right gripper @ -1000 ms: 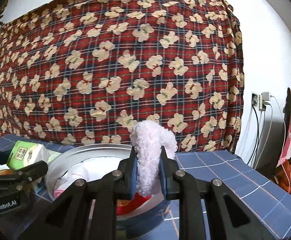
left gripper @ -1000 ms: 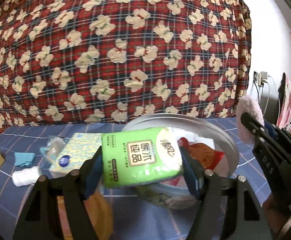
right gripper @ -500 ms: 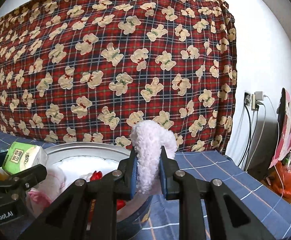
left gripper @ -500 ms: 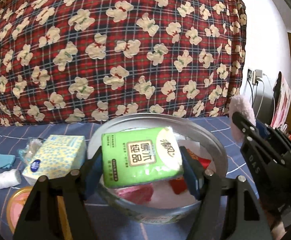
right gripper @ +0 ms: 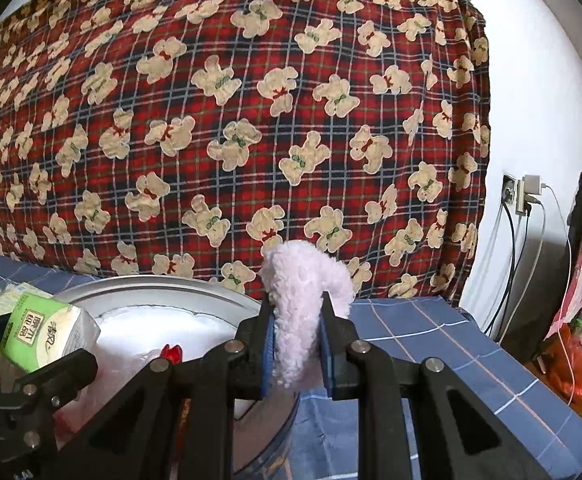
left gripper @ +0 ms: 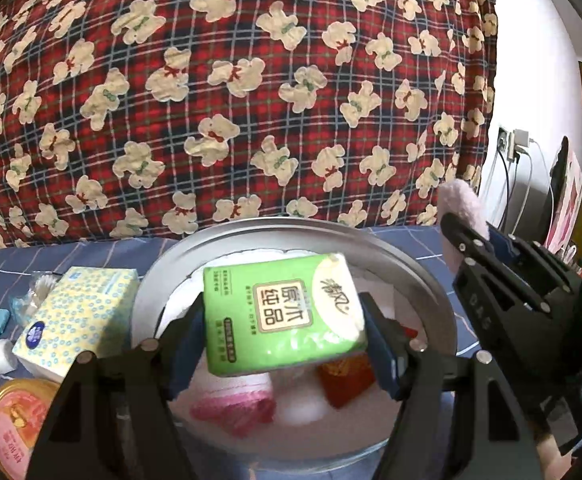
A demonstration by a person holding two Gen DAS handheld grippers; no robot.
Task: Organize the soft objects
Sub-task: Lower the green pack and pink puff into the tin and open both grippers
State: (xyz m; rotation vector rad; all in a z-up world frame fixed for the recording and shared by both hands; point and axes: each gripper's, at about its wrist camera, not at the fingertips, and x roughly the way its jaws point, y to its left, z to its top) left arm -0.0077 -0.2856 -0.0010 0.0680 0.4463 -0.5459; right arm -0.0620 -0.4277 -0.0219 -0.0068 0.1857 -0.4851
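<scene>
Tissue pack, green: light, squashy, slick wrapper; left gripper clamps its ends above round basin. Fleece piece, limp: pinched mid-length by right gripper.

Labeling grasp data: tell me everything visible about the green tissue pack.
The green tissue pack is a soft block in glossy green plastic wrap with a beige label panel of printed characters and a white end. The left gripper clamps it by its two sides, slightly tilted, in the air above the round metal basin. Nothing else touches it.
</scene>
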